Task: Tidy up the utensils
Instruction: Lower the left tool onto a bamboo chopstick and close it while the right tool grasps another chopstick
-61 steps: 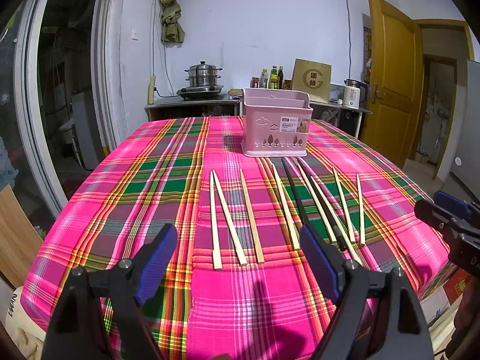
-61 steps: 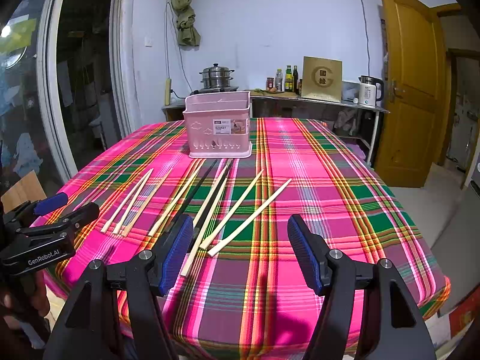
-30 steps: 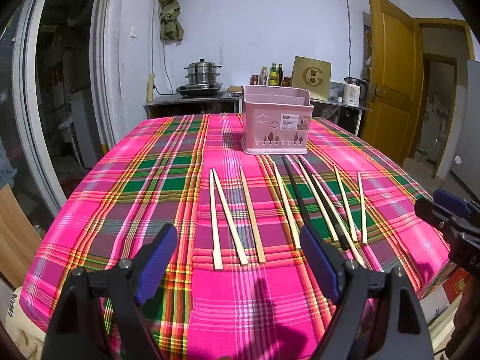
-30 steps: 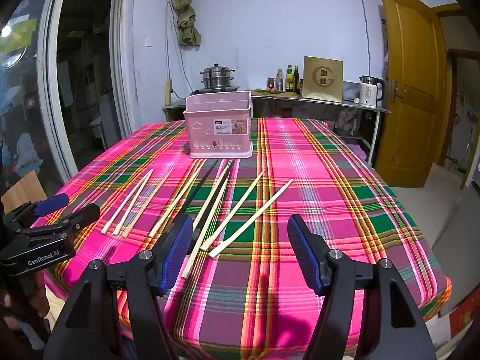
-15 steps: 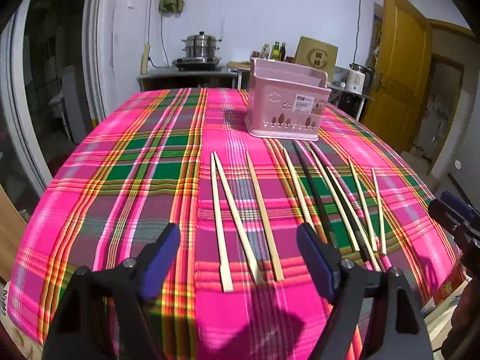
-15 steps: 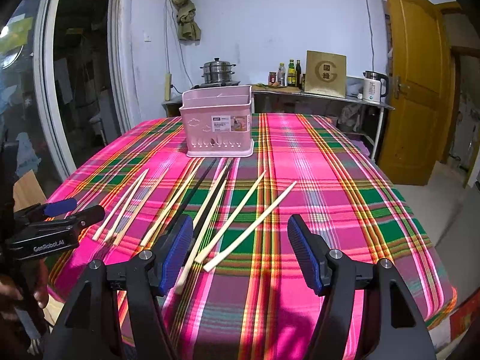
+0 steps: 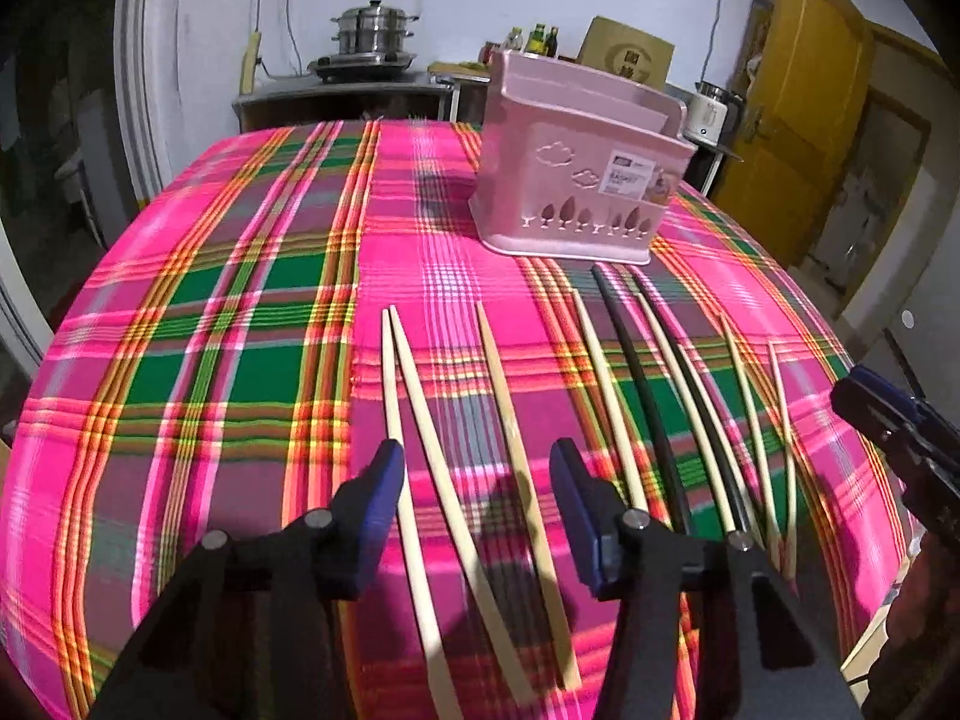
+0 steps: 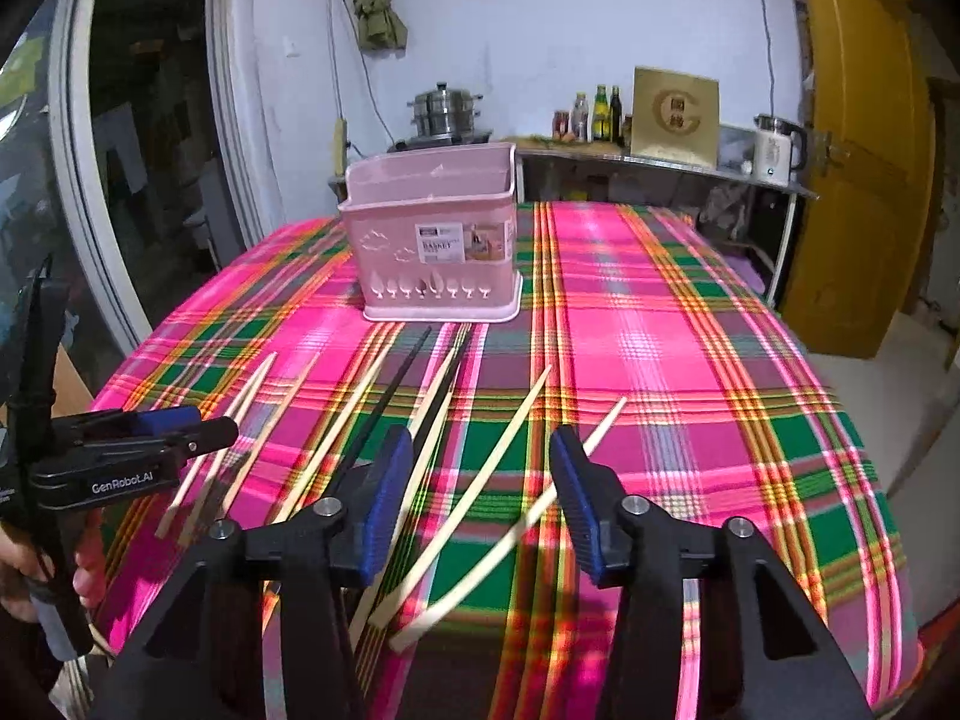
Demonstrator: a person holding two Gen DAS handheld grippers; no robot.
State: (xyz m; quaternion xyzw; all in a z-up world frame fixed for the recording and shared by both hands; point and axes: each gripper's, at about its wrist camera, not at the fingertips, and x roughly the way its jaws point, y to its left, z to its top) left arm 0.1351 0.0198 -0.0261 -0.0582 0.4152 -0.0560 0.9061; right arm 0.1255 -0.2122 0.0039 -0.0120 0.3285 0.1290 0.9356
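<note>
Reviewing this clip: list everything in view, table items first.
pale chopsticks: seven, light wood, loose on tablecloth
black chopsticks: two, black, among the pale ones
basket: one, pink, far side of table
tablecloth: one, pink-green plaid, over table
steamer pot: one, steel, back counter
kettle: one, white, back counter
left hand-held gripper: black, blue pads, open, jaws just been closing, above pale chopsticks, gripping nothing
right hand-held gripper: same colours, open, jaws just been closing, gripping nothing

8 pale chopsticks, 2 black chopsticks, 1 pink basket, 2 tongs.
</note>
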